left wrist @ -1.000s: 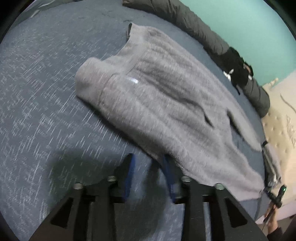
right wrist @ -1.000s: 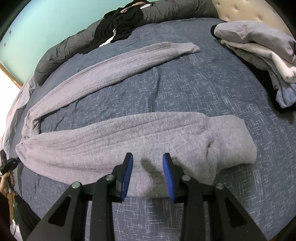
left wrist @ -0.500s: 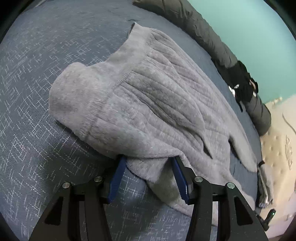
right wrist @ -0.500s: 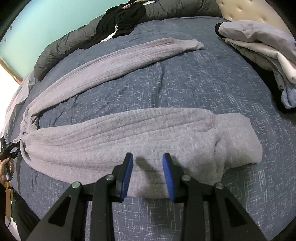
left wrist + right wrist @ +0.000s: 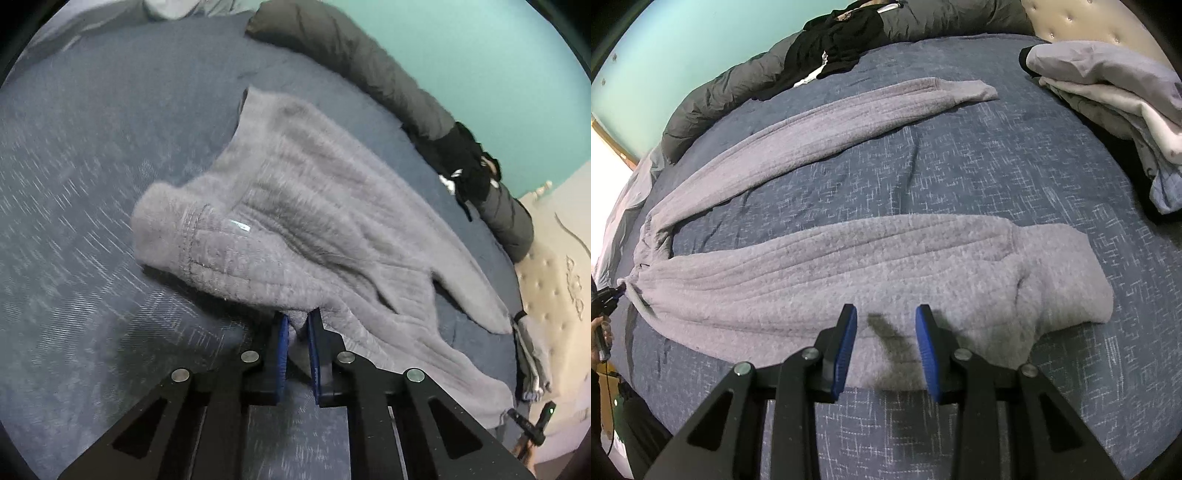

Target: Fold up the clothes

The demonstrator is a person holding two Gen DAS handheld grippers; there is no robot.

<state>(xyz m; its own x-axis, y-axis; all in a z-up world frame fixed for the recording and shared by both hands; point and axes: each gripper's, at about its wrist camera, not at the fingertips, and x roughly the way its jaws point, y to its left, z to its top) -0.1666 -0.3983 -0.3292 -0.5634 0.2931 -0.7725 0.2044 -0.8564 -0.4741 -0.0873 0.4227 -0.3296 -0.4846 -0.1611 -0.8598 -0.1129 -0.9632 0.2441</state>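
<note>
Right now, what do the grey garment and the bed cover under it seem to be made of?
Grey garment: looks like soft, fuzzy fleece or plush knit, matte, with ribbed channels and a napped surface. The left claw pinches its edge.
Bed cover: seemingly a woven blue fabric, matte, with pale crosshatch flecks; the exact fibre cannot be told.

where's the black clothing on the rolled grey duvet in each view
Left wrist: the black clothing lies upper right, on the rolled duvet by the green wall.
Right wrist: it lies top centre, on the same duvet.
Shared landmark: the grey pants on the blue bed cover.
</note>
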